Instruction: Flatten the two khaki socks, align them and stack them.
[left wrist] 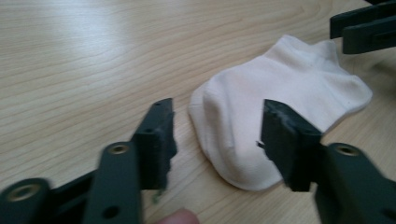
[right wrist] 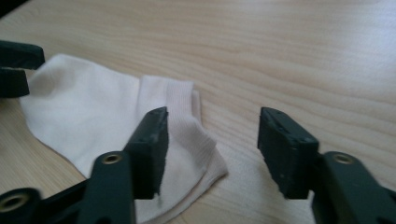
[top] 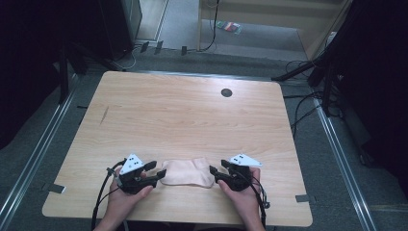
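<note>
Left gripper (top: 155, 172) sits jaws apart, gripping nothing, toe end just ahead. The white ankle sock (top: 186, 172) lies flat near the wooden table's (top: 183, 115) front edge, between both tools. Right gripper (top: 215, 173), jaws parted, empty, faces the cuff.

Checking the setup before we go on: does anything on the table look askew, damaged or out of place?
Nothing stands out. The sock lies flat on the table near the front edge, between the left gripper and the right gripper. Both grippers are open, neither pressing on it. The sock looks whole and unstained, only lightly rumpled.
</note>
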